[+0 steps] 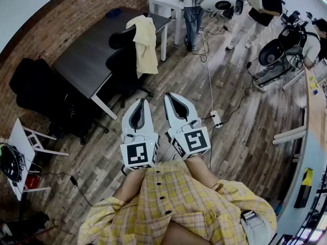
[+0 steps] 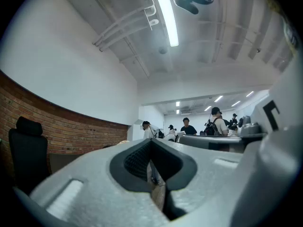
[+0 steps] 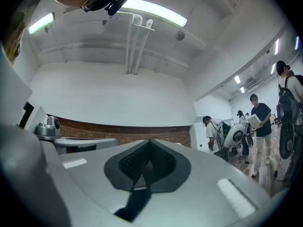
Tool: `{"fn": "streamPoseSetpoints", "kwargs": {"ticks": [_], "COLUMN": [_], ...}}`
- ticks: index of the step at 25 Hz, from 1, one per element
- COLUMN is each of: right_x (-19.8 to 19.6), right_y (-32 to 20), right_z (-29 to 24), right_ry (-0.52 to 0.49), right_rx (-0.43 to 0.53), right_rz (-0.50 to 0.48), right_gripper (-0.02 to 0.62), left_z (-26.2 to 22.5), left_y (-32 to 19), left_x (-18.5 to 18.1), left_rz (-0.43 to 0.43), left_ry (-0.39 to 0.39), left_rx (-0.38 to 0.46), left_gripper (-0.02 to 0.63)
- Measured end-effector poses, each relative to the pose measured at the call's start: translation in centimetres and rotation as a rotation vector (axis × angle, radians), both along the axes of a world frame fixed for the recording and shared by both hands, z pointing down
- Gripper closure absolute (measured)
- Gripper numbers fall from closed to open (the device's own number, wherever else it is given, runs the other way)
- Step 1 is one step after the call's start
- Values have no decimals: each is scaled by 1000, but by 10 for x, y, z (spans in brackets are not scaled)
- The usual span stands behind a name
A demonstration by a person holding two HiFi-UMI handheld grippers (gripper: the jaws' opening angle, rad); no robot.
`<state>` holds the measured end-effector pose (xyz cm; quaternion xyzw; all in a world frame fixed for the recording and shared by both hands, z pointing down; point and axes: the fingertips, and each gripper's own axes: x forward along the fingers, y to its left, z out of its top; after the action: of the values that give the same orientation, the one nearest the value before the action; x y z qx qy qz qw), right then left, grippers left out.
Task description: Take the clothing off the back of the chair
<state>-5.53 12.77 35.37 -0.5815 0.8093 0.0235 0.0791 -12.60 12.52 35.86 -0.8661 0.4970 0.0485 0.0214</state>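
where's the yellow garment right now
In the head view, upper left of centre, the yellow garment hangs over the back of the black chair, beside the dark desk along the brick wall.

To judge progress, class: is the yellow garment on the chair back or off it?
On. The yellow garment hangs draped over the back of the black chair.

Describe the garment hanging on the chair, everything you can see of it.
The garment is pale yellow, soft-looking cloth, draped over the back of the black office chair, which stands beside the dark desk. Its top is bunched over the chair's upper edge, and the rest hangs down in loose folds along the back. Only the chair touches it. No buttons or print can be made out.
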Motion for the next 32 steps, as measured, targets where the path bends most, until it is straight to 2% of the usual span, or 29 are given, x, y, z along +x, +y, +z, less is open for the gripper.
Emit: {"fn": "streamPoseSetpoints", "kwargs": {"ticks": [7,14,27,32], "right_x": [3,16,88,102], "right_y": [-4,-11,-18,-32], "right_z": [-4,-3,-3,3], "right_ry": [3,-37,-34,-39], "right_rx": [11,8,10,-4], "right_rz": [-7,-30,-120,-146], "right_gripper": [591,591,591,591], "left_z": [0,3,2,8], "left_y": [-4,-9,-8,-21], "left_x": [3,10,88,102], "left_rz": [-4,-23,-107,-127], "left_ry": [-1,-1,-6,-15], "left_rx": [7,0,10,3], "left_gripper": [606,606,606,606]}}
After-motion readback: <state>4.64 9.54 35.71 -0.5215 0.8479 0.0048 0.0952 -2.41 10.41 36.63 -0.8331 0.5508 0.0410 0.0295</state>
